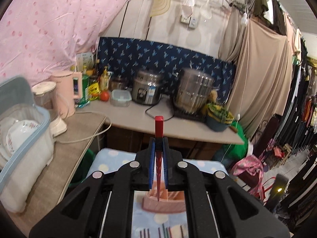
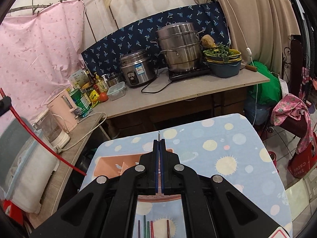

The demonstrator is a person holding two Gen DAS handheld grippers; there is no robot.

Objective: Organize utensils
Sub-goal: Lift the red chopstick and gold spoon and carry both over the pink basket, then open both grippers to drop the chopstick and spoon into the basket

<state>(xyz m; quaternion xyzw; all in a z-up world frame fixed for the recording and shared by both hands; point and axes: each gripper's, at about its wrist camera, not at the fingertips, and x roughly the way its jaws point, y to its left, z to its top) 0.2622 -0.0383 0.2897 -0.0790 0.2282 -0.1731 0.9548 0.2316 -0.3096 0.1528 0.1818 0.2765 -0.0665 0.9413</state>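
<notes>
The red chopstick (image 1: 158, 130) sits clamped upright in your left gripper (image 1: 158, 144) above the pink holder (image 1: 164, 202); your right gripper (image 2: 159, 144) pinches a thin dark chopstick (image 2: 159, 135).

A glossy red lacquer is being shown by the chopstick (image 1: 159, 130), which is being clamped between ribbed blue rubber-like pads (image 1: 152, 164) on the left gripper (image 1: 158, 144); its frame is being seen as matt black plastic with shiny metal rivets. The same matt plastic is being shown by the right gripper (image 2: 159, 144). Soft printed cloth (image 2: 227, 150), light blue and matt, is being seen covering the surface. A smooth, matt pink plastic is being presented by the utensil holder (image 1: 164, 202). At the surface's near edge, glossy coloured chopsticks (image 2: 151, 228) are being seen. Brushed, reflective steel is being shown by the steamer pot (image 2: 178, 47) and rice cooker (image 2: 136, 67).
</notes>
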